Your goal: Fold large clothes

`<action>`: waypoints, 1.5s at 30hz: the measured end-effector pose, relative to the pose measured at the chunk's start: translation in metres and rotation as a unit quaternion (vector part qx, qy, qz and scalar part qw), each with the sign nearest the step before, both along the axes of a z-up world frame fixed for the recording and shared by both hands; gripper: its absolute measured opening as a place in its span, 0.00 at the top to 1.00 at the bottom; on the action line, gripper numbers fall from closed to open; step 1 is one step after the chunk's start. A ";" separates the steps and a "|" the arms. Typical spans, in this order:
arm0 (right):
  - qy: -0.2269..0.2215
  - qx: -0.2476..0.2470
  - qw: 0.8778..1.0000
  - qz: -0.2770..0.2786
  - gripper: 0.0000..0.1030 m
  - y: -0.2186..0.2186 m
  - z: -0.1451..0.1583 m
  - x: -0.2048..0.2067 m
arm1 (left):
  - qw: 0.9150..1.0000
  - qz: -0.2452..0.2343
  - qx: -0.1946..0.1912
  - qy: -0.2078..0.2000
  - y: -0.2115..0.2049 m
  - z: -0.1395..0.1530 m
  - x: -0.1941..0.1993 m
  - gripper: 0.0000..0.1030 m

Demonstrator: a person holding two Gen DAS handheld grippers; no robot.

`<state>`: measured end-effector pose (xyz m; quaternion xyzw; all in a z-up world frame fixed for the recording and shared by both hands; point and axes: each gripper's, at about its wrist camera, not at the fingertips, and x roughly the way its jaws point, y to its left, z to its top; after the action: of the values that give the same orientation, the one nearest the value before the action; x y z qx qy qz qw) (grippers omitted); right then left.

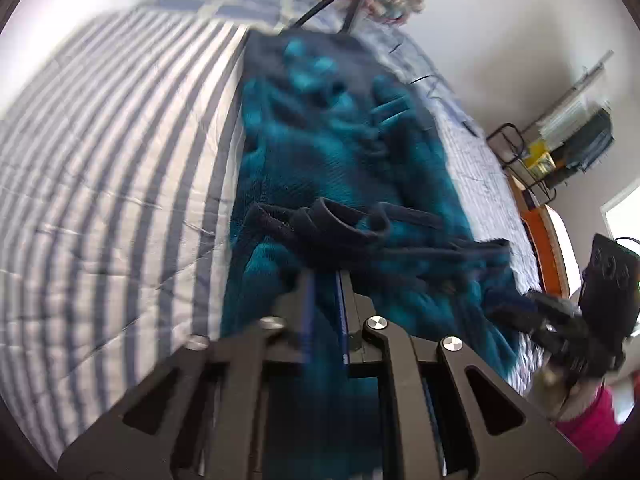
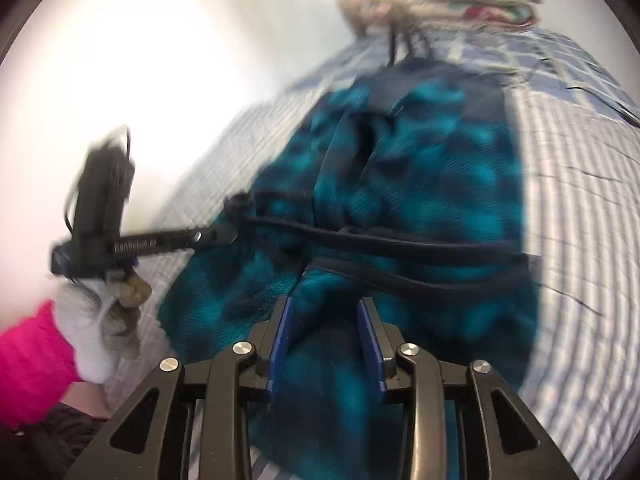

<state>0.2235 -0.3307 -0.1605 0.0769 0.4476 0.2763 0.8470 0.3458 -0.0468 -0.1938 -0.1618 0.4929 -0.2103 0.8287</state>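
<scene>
1. Your left gripper (image 1: 324,280) is clamped on the near hem of the teal fleece garment (image 1: 320,152), ready for the fold
2. Your right gripper (image 2: 326,312) straddles that hem too, jaws parted; grip unclear
3. The garment lies lengthwise on the striped bedspread (image 1: 100,160), flat for folding

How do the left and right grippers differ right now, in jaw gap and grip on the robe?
The left gripper has its jaws nearly together, pinching the teal robe at its dark trim; the right gripper stands noticeably wider, a thick bunch of robe fabric filling the gap between its blue pads. The left grips near the dark belt, the right lower on plain teal fleece. Both point down at the same robe on the striped bedspread.
</scene>
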 end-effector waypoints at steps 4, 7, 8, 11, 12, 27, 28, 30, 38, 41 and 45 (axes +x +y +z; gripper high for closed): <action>-0.007 0.020 0.997 -0.068 0.40 -0.060 0.010 -0.033 | 1.000 0.004 0.010 -0.013 0.025 0.016 -0.029 0.51; 0.036 0.035 0.994 -0.093 0.41 -0.089 -0.010 -0.042 | 0.999 0.021 -0.018 0.023 0.043 0.003 -0.034 0.49; 0.053 0.043 0.993 -0.096 0.43 -0.092 -0.017 -0.043 | 0.998 0.030 -0.032 0.040 0.046 -0.005 -0.033 0.49; 0.074 0.047 0.992 -0.087 0.66 -0.085 -0.029 -0.045 | 0.996 0.049 -0.037 0.067 0.045 -0.022 -0.033 0.57; 0.068 0.034 0.994 -0.083 0.66 -0.081 -0.030 -0.042 | 0.997 0.048 -0.003 0.063 0.040 -0.026 -0.036 0.59; -0.043 -0.082 0.992 -0.085 0.67 -0.063 0.032 -0.048 | 0.996 0.040 0.072 -0.033 0.038 0.019 -0.033 0.58; -0.062 -0.078 0.992 -0.083 0.67 -0.061 0.043 -0.046 | 0.996 0.046 0.068 -0.044 0.039 0.027 -0.027 0.58; -0.087 -0.081 0.990 -0.079 0.62 -0.057 0.059 -0.039 | 0.995 0.053 0.062 -0.061 0.043 0.045 -0.013 0.58; -0.095 -0.084 0.987 -0.096 0.48 -0.063 0.075 0.036 | 0.998 0.057 -0.006 -0.040 0.057 0.064 0.071 0.46; -0.072 -0.066 0.989 -0.107 0.48 -0.073 0.065 0.073 | 0.998 0.058 -0.016 -0.030 0.058 0.052 0.106 0.46; -0.034 -0.030 0.992 -0.122 0.49 -0.087 0.043 0.123 | 0.997 0.065 -0.034 -0.014 0.057 0.025 0.155 0.46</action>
<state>0.3463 -0.4181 -0.1173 0.0963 0.4136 0.1600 0.8911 0.5004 0.0097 -0.1683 -0.2184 0.4626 -0.1748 0.8413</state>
